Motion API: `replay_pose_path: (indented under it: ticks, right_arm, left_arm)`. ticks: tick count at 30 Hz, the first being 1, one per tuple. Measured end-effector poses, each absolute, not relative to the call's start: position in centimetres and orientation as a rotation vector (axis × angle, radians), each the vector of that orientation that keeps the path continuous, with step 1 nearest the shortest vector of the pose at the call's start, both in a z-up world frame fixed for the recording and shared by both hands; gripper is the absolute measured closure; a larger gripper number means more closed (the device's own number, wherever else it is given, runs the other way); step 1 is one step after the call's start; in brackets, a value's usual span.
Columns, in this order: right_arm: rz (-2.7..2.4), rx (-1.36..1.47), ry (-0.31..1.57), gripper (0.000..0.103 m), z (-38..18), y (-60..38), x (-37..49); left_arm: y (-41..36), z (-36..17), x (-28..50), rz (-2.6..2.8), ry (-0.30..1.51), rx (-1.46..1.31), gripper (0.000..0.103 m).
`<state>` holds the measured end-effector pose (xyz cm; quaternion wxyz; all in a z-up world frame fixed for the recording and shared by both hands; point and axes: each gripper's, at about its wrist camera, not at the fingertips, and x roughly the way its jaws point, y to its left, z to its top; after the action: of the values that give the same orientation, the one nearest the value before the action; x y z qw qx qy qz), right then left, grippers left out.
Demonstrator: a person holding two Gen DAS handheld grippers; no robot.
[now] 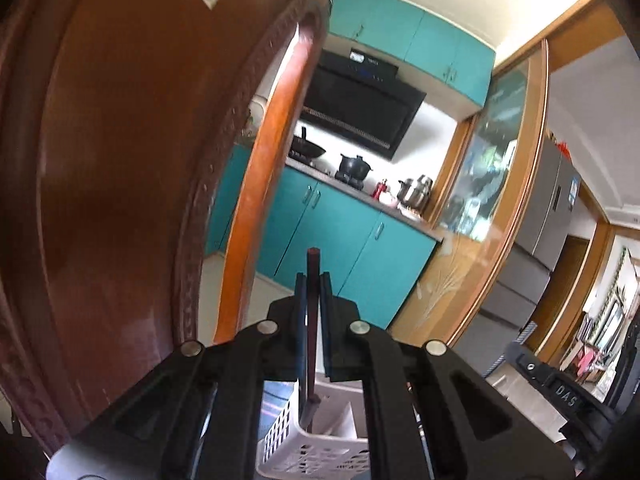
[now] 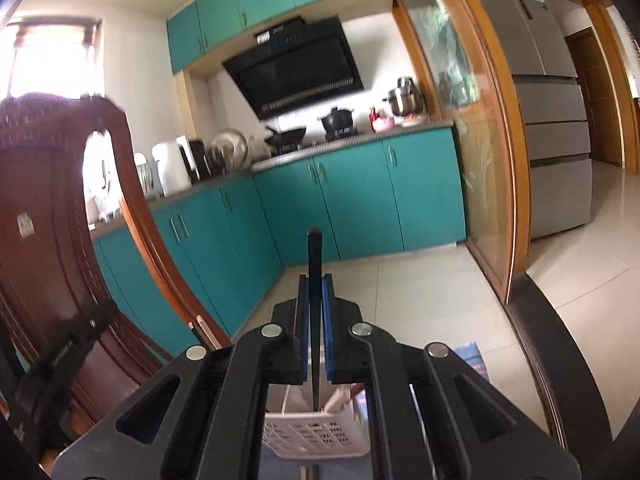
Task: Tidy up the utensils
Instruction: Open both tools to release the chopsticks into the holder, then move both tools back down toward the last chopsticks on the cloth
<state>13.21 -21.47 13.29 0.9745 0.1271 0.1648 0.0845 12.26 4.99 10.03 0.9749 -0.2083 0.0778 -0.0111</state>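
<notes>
Two upright chopsticks [image 1: 312, 300] [image 2: 315, 280], one per tool, above basket [image 2: 316, 438].

Kitchen, teal base cabinets [image 2: 352, 196] under grey counter [image 2: 280, 162], teal wall cabinets [image 2: 276, 8] above. Black slanted range hood [image 2: 296, 68] on white wall. Wok [image 2: 286, 136], black pot [image 2: 338, 118], steel pot [image 2: 404, 98] on counter. Bright window [image 2: 48, 56] at left, daylight strong. Pale glossy tile floor [image 2: 432, 292]. Wood-framed glass sliding door [image 2: 476, 152] at right, grey refrigerator [image 2: 548, 120] beyond. Dark carved wooden chair back [image 1: 120, 160] close at left.
</notes>
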Motion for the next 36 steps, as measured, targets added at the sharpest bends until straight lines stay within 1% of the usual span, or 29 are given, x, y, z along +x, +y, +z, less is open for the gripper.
replay_pose_path:
  ticks: [5,7,8,10,11,12,13,14,15,19,20,22,23,24,26,28,30,31,36]
  right_arm:
    - [0.173,0.234,0.351,0.096,13.0,-21.1,13.2]
    - [0.175,0.241,0.341,0.090,13.3,-21.2,12.6]
    - [0.177,0.243,0.334,0.088,13.5,-21.4,12.3]
    - [0.174,0.242,0.312,0.080,14.2,-21.6,11.2]
    - [0.172,0.242,0.303,0.077,14.5,-21.8,10.7]
    - [0.176,0.244,0.292,0.071,14.7,-22.0,9.9]
    - [0.183,0.246,0.284,0.069,14.8,-22.2,9.3]
    - [0.198,0.243,0.278,0.069,15.0,-22.3,8.5]
    - [0.216,0.235,0.274,0.069,14.9,-22.3,7.7]
    - [0.338,0.220,0.263,0.069,12.9,-21.7,5.3]
    - [0.367,0.205,0.303,0.069,11.5,-21.2,5.2]
    - [0.364,0.153,0.444,0.069,8.3,-19.9,6.1]
    - [0.354,0.120,0.543,0.069,6.2,-19.0,7.2]
    - [0.344,0.089,0.682,0.069,3.4,-18.1,8.8]
    - [0.353,0.069,0.838,0.070,-0.2,-16.8,10.8]
    - [0.342,0.028,0.928,0.070,-2.9,-15.5,12.2]
    - [0.320,-0.010,0.984,0.071,-4.7,-14.6,13.4]
    - [0.314,-0.014,0.996,0.074,-5.1,-14.4,13.9]
    - [0.279,-0.033,1.060,0.078,-7.1,-13.0,15.8]
  left_arm:
    - [4.4,9.7,12.9,-0.019,0.183,-0.405,0.096]
    - [4.3,9.7,12.9,-0.021,0.189,-0.408,0.095]
    - [4.2,9.7,12.7,-0.029,0.190,-0.406,0.090]
    - [4.4,9.5,11.7,-0.036,0.185,-0.392,0.083]
    - [4.3,9.5,11.3,-0.037,0.180,-0.378,0.076]
    - [4.2,9.5,10.8,-0.041,0.176,-0.361,0.069]
    - [4.1,9.4,10.4,-0.042,0.174,-0.348,0.067]
    - [4.1,9.1,9.9,-0.038,0.175,-0.328,0.060]
    - [4.1,8.9,9.7,-0.034,0.179,-0.318,0.058]
    - [4.0,7.2,9.3,-0.020,0.270,-0.274,0.058]
    - [4.0,6.4,9.2,-0.007,0.300,-0.258,0.057]
    - [3.9,5.2,9.2,0.015,0.357,-0.234,0.056]
    - [3.9,4.7,9.2,0.021,0.379,-0.229,0.056]
    - [3.9,4.2,9.2,0.027,0.404,-0.226,0.056]
    - [4.1,3.3,9.2,0.042,0.453,-0.230,0.056]
    - [4.5,2.9,9.2,0.051,0.482,-0.247,0.056]
    - [4.9,2.9,9.3,0.053,0.490,-0.268,0.053]
    - [4.9,2.8,9.3,0.055,0.490,-0.276,0.052]
    - [5.2,2.8,9.3,0.052,0.509,-0.282,0.052]
